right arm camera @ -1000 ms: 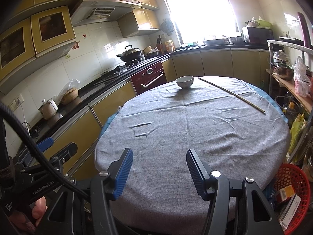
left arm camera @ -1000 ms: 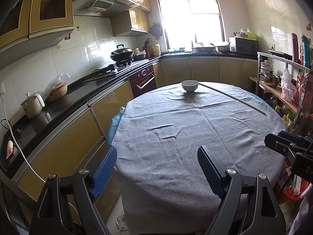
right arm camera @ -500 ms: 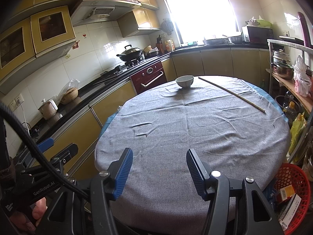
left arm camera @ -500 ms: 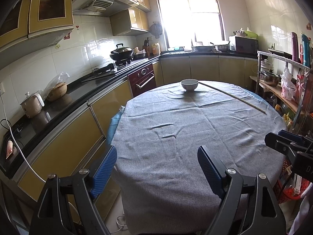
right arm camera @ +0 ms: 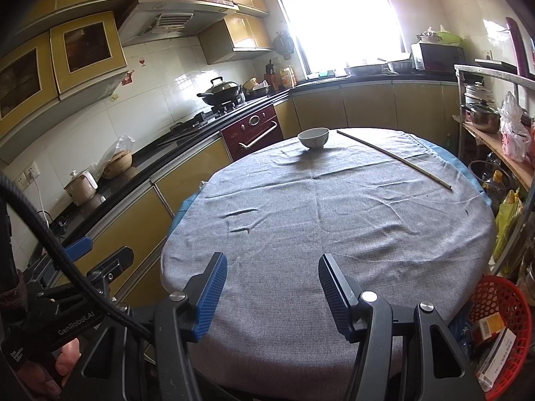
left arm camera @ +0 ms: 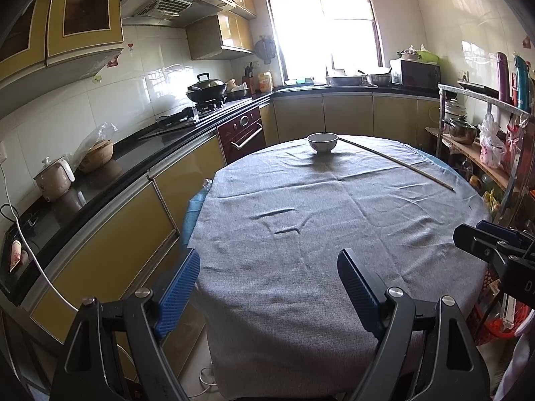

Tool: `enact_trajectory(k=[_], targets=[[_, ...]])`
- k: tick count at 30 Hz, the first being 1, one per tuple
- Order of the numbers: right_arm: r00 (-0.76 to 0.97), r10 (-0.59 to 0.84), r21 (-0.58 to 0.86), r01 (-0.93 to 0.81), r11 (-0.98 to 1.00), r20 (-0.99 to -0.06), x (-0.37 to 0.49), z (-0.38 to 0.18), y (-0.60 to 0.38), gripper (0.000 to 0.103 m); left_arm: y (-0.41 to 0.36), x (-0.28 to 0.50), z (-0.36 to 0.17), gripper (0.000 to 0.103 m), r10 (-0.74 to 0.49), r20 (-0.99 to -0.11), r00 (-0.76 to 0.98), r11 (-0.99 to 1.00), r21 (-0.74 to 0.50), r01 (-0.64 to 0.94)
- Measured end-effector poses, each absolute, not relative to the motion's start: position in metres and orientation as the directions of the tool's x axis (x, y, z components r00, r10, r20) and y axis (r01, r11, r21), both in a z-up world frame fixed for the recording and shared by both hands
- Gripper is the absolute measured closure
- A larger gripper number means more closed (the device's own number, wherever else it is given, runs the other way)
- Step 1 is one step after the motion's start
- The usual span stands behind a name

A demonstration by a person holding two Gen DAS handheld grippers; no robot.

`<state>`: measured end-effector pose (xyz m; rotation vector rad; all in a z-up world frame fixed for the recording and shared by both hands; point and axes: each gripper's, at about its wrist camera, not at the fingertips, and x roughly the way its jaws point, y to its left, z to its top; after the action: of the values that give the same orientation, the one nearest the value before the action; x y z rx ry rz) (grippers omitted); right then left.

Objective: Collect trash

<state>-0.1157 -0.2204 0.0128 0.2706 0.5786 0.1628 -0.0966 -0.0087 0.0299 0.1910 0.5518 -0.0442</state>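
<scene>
I hold both tools at the near edge of the round table under its grey woven cloth (left arm camera: 301,234), aimed slightly down across it so I can survey the top before reaching. My left gripper (left arm camera: 267,287) has its jaws spread wide with nothing between them; my right gripper (right arm camera: 272,284) is also released, less wide, and empty. On the cloth I see only a small white ceramic bowl (left arm camera: 322,142) at the far side and, just beside it, a long thin pale wooden stick (right arm camera: 394,157); the stick looks like the likeliest trash. A red plastic mesh basket (right arm camera: 501,287) sits low at my right. Compared with a second ago, nothing differs: same positions, same jaw openings.
</scene>
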Motion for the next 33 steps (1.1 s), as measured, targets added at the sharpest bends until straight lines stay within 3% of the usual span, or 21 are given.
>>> enact_trajectory(k=[33], targets=[[0.843, 0.151, 0.215, -0.044, 0.976, -0.517, -0.043, 0.02, -0.26, 0.042, -0.052, -0.013, 0.037, 0.018, 0.029, -0.602, 0.798, 0.969, 0.213, 0.126]])
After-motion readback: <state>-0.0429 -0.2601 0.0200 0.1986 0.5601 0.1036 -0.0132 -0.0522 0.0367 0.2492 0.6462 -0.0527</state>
